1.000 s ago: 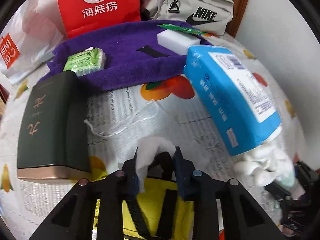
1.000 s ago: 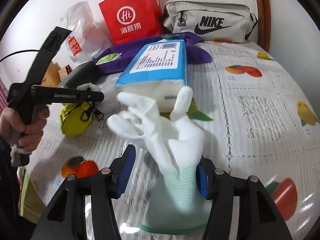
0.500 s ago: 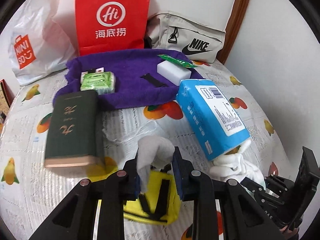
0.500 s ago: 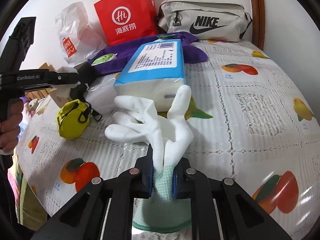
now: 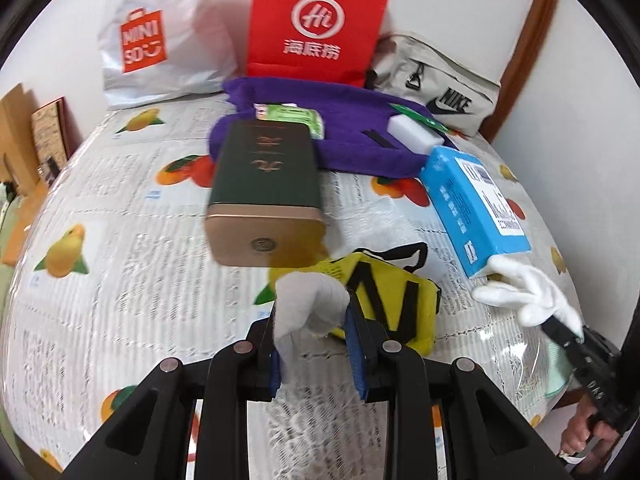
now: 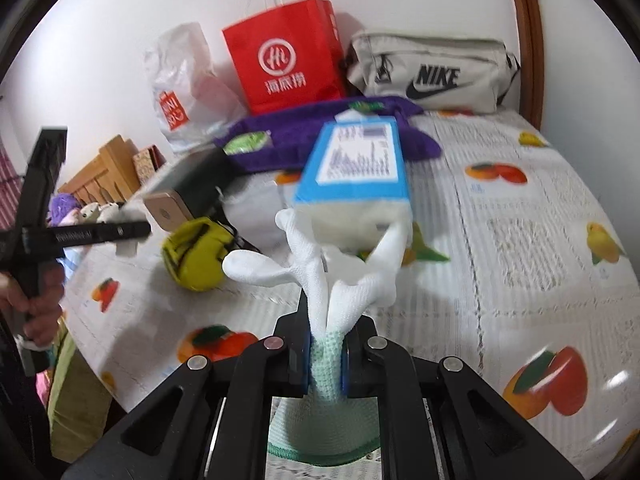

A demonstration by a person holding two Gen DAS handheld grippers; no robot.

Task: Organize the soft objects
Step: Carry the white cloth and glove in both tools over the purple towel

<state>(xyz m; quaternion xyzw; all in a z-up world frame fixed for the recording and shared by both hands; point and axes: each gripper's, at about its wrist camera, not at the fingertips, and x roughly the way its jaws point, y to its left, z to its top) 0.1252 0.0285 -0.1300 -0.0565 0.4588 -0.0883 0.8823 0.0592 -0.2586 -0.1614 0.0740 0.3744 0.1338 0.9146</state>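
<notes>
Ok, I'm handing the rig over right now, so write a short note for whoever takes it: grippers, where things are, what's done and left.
Left gripper: shut on a white cloth wad, held above the tablecloth.
Right gripper: shut on the white glove at its green cuff.
Still lying loose: yellow pouch, blue tissue pack, dark green box. Purple towel at the back carries a green packet and a white sponge.
Done: both soft items gripped.
Left: place them, probably by the towel, then the pouch.

Each tool is matte black, its angular linkage arms pierced by triangular cutouts and pinned with round silver screws. The left tool (image 5: 316, 344) and right tool (image 6: 325, 354) carry blue pads inside their fingers. White lettering runs along the left tool's body.
</notes>
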